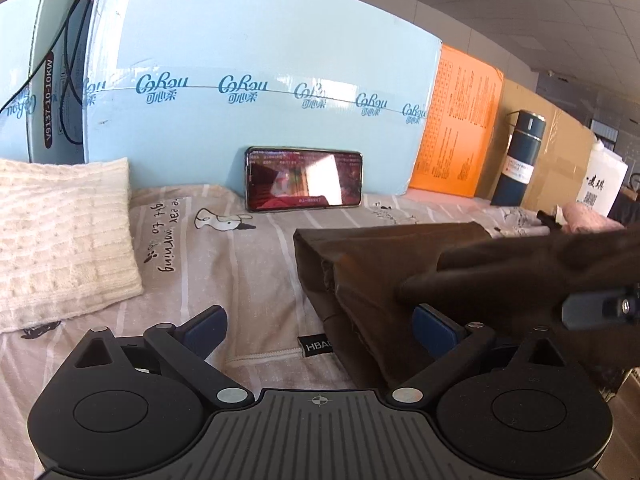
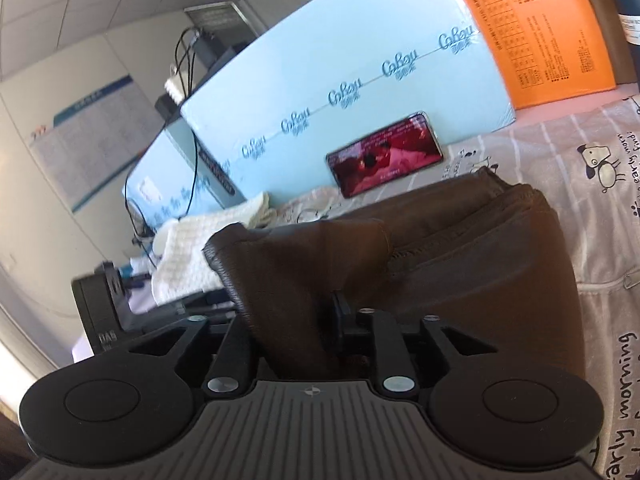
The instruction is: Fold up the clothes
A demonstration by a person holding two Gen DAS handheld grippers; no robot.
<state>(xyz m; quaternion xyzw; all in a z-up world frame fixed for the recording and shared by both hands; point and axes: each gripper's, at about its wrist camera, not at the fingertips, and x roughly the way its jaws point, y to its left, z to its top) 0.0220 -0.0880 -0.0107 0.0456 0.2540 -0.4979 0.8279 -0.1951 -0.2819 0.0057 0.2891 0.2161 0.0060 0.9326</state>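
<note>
Brown garment (image 2: 460,248) hangs pinched in the right gripper (image 2: 296,320) for folding over the bed (image 1: 248,264) (left gripper (image 1: 320,328) jaws wide).

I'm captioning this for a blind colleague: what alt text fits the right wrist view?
The right gripper is shut on a fold of a brown garment lying on a printed bedsheet. Behind stand a phone against a light blue box and a white knitted item.

Light-blue carton (image 1: 260,80): "CoRou" repeated along a line, Chinese characters beneath each; grey side panel (image 1: 49,100): "V9137-10-10KW"; bedsheet (image 2: 624,380): "early morning"; black tag (image 1: 316,346): "HBA", rest hidden; orange sheet (image 1: 456,120): print too small to read.
</note>
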